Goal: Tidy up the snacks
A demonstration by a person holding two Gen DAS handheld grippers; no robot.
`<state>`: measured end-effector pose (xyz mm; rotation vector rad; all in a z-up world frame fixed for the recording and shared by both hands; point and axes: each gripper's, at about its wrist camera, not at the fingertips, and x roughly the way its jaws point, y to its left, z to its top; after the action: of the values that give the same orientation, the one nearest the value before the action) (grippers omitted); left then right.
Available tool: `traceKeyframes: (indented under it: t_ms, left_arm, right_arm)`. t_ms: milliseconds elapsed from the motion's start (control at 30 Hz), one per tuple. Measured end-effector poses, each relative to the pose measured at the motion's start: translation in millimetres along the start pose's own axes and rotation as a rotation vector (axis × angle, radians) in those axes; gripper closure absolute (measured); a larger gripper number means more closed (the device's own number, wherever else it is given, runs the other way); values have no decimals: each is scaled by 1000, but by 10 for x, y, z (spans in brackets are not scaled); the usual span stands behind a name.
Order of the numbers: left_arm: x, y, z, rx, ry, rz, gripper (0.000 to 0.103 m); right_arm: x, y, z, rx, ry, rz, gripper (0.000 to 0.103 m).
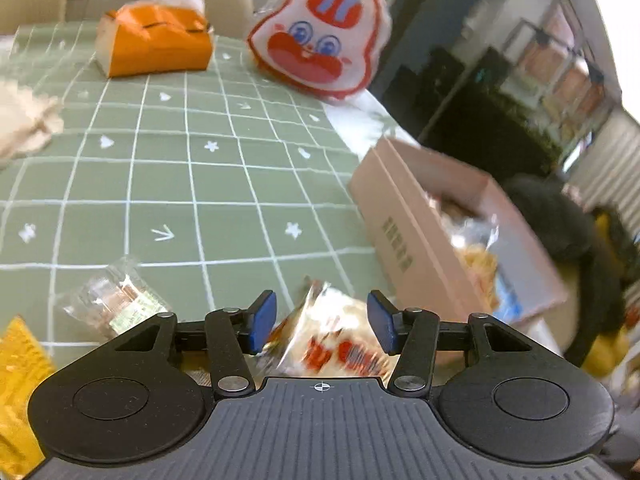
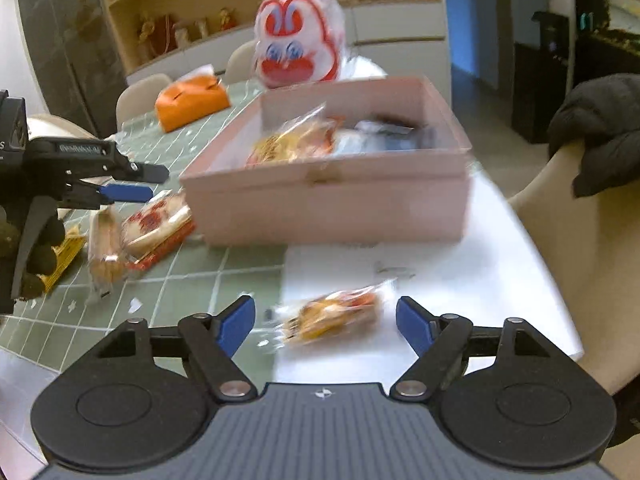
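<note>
Left wrist view: left gripper (image 1: 322,322), jaws spread wide, holding nothing, poised over a white-and-red snack packet (image 1: 340,344) lying between the blue pads on the green checked tablecloth (image 1: 180,184). Near left: clear-wrapped snack (image 1: 114,304) and yellow packet (image 1: 18,380). Right: pink box (image 1: 404,236), open, with wrapped snacks inside. Far: orange tissue pouch (image 1: 156,42) and rabbit-face bag (image 1: 320,32), well apart from the gripper.

Right wrist view: right gripper (image 2: 325,324), jaws wide open, empty, with an orange wrapped snack (image 2: 334,316) lying on the white table surface (image 2: 460,280) between the pads, blurred. Beyond it, the pink box (image 2: 328,204) holds several packets. Left of the box: white-and-red snack packet (image 2: 158,228) beside a long clear-wrapped snack (image 2: 105,252), with the left gripper (image 2: 132,184) just above them.
</note>
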<state>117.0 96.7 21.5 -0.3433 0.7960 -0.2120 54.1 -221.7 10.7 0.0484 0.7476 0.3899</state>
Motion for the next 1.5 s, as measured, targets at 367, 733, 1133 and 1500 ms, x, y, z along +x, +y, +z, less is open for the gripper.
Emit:
traceKeyframes:
  t_ms: [367, 733, 1133, 1500]
  left_arm:
    - [-419, -206, -457, 317, 118, -118, 55]
    - [-807, 169, -584, 207, 63, 2, 67]
    - [-772, 75, -726, 103, 115, -155, 66]
    - [-755, 194, -673, -19, 61, -209, 66]
  right_arm:
    - [-167, 667, -191, -244, 5, 77, 25]
    - [-113, 937, 45, -301, -35, 105, 23]
    - [672, 844, 659, -20, 88, 241, 35]
    - [347, 958, 258, -111, 157, 312, 64]
